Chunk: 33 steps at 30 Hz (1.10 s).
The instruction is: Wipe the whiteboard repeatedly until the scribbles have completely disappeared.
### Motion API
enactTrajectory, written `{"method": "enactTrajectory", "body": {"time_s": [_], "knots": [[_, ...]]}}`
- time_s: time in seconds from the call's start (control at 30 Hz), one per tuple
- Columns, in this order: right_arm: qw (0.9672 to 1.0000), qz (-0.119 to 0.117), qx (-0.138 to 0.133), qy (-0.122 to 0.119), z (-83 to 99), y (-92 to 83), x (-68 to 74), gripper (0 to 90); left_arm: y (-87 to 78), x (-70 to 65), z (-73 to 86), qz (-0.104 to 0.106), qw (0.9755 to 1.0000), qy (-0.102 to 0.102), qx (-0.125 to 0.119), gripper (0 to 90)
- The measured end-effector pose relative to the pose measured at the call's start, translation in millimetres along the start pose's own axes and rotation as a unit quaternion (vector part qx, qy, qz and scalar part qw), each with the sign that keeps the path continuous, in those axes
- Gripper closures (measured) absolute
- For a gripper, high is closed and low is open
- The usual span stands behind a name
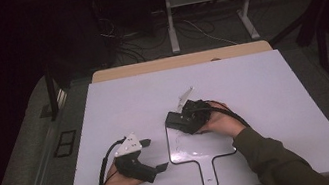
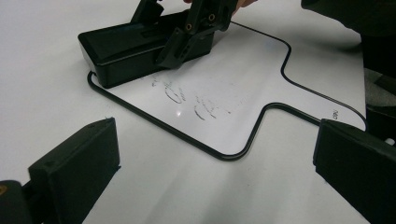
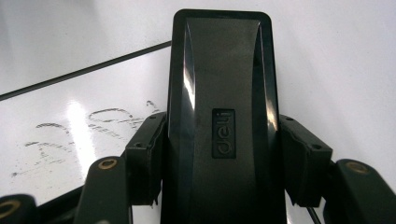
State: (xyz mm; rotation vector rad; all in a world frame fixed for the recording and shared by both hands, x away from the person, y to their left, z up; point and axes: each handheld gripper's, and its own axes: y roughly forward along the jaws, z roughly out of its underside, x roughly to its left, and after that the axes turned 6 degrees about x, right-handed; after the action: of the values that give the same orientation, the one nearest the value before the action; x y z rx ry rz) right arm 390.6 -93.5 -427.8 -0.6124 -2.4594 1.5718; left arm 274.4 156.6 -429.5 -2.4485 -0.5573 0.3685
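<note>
Black eraser [image 3: 219, 121], pinched across its width in our right hand-held gripper [image 1: 192, 116], sits on the board's [image 1: 211, 143] far-left corner, its long axis along the jaws, faint marks [image 2: 201, 100] lying nearer us, while our left hand-held gripper [image 1: 155, 155] rests spread nearby.

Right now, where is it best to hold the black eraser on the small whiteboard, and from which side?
Grip the eraser across its two long flat sides near the middle, coming from above along its length. The right gripper already clamps it so. Its narrow, straight-sided body probably suits the jaws better than the rounded ends.
</note>
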Motion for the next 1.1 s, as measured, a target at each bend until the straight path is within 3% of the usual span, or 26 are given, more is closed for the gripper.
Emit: {"method": "enactTrajectory", "body": {"time_s": [0.63,0.83,1.1], "knots": [[0.9997,-0.015,-0.013,0.013,0.5,-2.4,0.7,38.2,-0.4,-0.4,-0.1,0.0,1.0,0.002,0.0,0.0],[0.9999,-0.005,-0.011,0.005,-0.8,-3.8,5.2,39.0,-0.2,-0.5,-0.1,0.0,1.0,0.0,-0.001,0.0],[0.9994,0.005,0.0,-0.035,-1.6,-6.6,17.9,39.3,-0.3,-0.5,-0.4,0.0,1.0,0.004,0.001,0.0]]}}
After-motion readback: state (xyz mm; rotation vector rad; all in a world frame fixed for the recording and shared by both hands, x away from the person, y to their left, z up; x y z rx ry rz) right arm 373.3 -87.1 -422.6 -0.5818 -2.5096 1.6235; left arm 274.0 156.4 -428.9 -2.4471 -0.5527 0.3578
